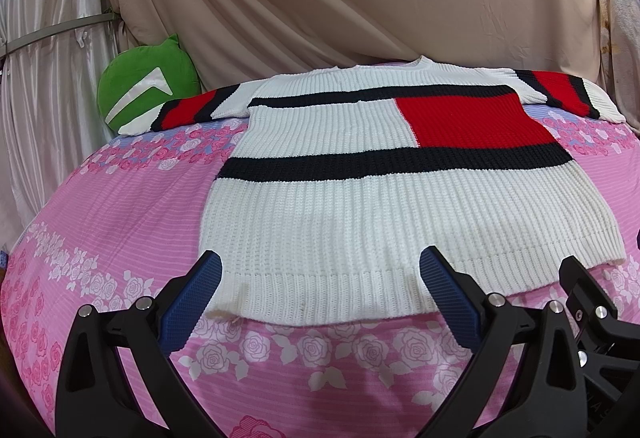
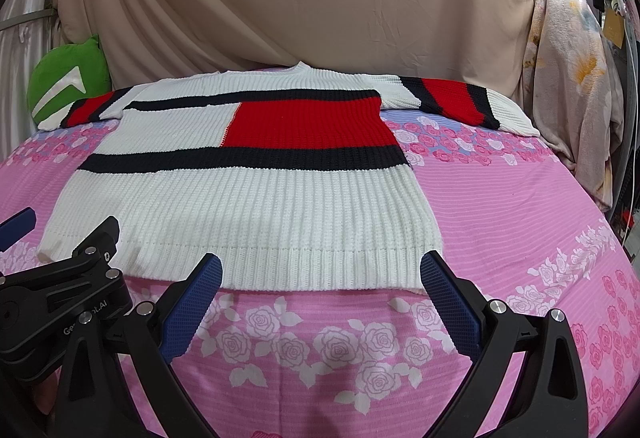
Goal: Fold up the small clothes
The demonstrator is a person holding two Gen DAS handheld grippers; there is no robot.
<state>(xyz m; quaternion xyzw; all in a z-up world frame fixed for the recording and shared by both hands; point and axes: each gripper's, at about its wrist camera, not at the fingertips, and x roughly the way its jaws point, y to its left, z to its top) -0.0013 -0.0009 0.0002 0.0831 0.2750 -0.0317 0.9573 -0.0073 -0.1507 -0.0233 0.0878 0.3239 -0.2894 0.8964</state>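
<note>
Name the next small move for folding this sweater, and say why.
Probably lower both tongs onto the hem and pinch it. The sweater lies flat and unfolded, sleeves spread, and left tongs and right tongs are open, empty, just short of that edge.

Both wrist views low, near, facing shared sweater (image 1: 360, 166).

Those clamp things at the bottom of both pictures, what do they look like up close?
Both match. The left gripper and right gripper each have two black plastic arms that spread in a V, with silver round bolts at the joints. The jaws carry blue pads with a fine grid texture. The left one's body bears white lettering, partly hidden. No cables or sleeves show.
</note>
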